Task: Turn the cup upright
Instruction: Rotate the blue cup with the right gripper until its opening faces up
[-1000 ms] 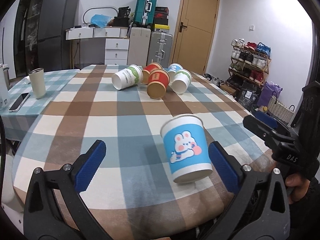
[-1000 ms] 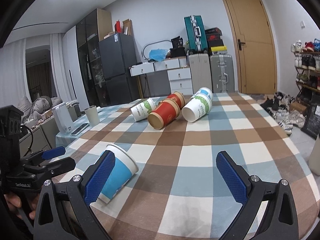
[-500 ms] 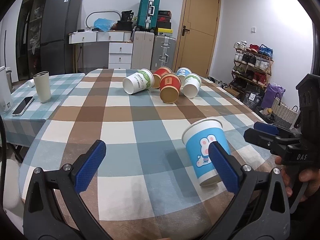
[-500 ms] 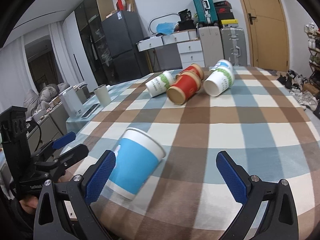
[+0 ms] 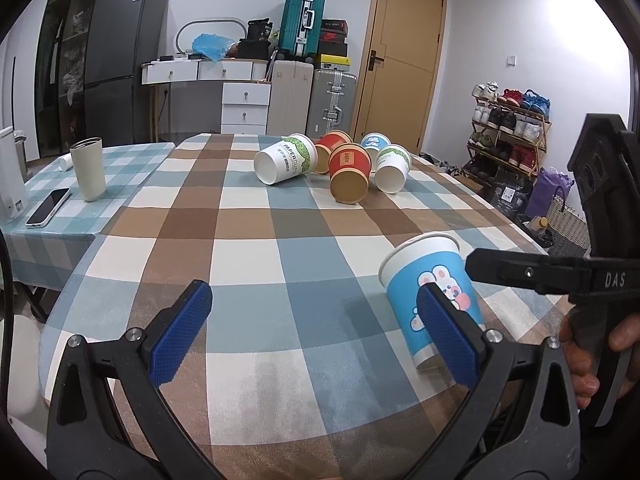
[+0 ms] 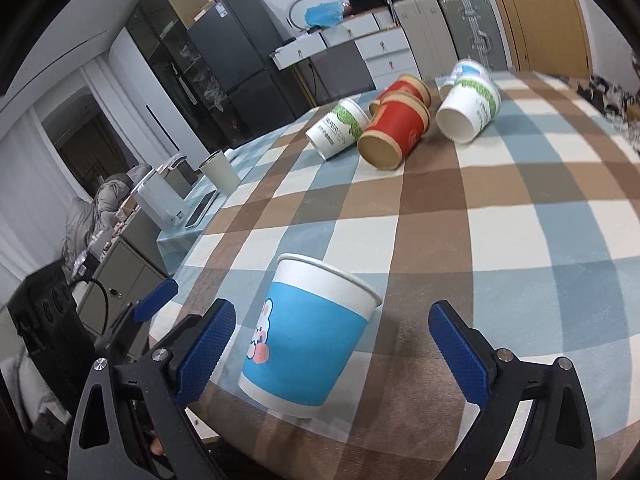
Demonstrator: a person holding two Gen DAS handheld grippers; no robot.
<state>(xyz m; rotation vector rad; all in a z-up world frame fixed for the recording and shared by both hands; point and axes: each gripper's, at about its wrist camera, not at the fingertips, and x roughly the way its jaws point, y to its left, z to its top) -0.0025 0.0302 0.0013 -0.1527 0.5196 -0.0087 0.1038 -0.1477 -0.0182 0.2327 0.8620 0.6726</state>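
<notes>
Blue cup [image 6: 308,332] is sitting mouth-up near the table [image 6: 520,220] edge, 6 o'clock from the tipped cups [image 6: 400,120]. Right gripper [image 6: 332,356] is gaping around it, left gripper [image 5: 316,332] gaping, both empty. Risk: a finger clipping it tips it over.

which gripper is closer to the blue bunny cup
Right. The right gripper sits open around the blue bunny cup; the left gripper is open beside it, cup outside its right finger.

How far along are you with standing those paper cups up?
Done: the blue bunny cup stands upright near the table's edge. In hand: nothing; left gripper and right gripper are both open. Left: five cups on their sides at the far end.
</notes>
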